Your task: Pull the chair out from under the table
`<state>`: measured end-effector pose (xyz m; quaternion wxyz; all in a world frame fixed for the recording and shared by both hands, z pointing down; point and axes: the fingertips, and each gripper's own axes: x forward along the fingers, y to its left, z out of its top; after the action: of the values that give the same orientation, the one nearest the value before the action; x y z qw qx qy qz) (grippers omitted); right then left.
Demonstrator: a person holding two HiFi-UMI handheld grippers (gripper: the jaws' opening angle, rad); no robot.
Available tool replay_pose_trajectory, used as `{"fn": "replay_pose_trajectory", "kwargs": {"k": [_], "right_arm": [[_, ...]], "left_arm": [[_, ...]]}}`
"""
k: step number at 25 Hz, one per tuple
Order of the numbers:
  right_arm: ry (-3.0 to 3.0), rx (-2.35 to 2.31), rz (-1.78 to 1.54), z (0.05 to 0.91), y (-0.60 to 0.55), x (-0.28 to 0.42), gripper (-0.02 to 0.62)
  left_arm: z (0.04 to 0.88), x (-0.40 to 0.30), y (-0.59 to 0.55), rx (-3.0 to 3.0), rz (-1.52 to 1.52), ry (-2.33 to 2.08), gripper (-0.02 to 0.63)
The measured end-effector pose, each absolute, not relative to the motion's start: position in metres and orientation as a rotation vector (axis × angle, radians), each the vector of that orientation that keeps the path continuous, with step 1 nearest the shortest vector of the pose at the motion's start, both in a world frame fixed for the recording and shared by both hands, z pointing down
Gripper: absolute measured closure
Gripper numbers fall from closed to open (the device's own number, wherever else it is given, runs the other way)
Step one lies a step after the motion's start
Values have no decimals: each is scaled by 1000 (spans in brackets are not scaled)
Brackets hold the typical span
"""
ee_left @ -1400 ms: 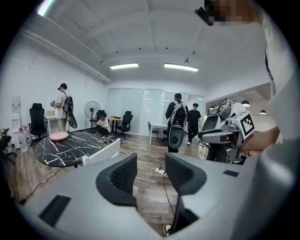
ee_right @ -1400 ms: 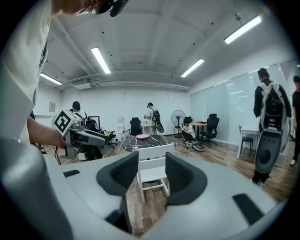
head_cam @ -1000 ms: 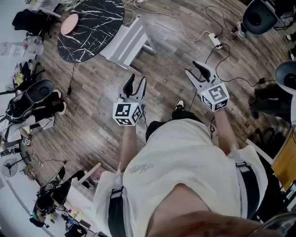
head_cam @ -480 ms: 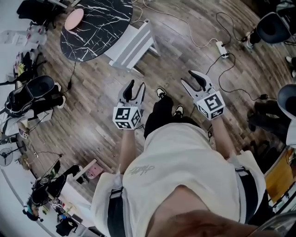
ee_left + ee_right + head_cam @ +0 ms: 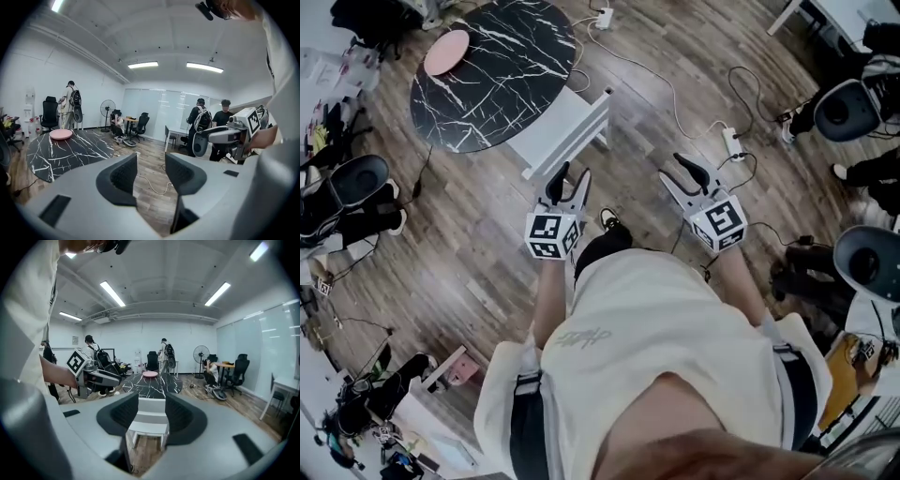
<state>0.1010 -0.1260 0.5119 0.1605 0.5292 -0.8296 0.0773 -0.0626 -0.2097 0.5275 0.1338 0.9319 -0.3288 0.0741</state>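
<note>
Near the round black tabletop (image 5: 487,75) the white chair (image 5: 565,129) sits pushed in, seat partly under the rim, backrest facing the person. Looks to me like the approach step: chair untouched, nothing pulled out yet, and both tools well short of it.

Left hand-held gripper (image 5: 575,173) is held out in front, jaws wide apart, with nothing between them but floor beyond. Right hand-held gripper (image 5: 673,169) is the same: wide open and empty. Its own view frames the chair's backrest between the 2 jaws, but that's only line of sight (no contact, chair well apart from it).

Next move, I'd guess: close the gap, bring 1 or both sets of jaws around the top rail of the backrest and clamp on. Then draw the chair straight back, away from the tabletop, w/o tipping it. Pink plate (image 5: 447,52) on the tabletop's far side prob. won't matter.
</note>
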Motion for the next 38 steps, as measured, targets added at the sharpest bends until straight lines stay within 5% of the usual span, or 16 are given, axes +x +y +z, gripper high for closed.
{"fn": "replay_pose_trajectory", "kwargs": {"k": [38], "right_arm": [[-2718,491,102,541,-420,10,414]], "left_arm": [[550,-81,-396,2478,536,-1341,403]]}}
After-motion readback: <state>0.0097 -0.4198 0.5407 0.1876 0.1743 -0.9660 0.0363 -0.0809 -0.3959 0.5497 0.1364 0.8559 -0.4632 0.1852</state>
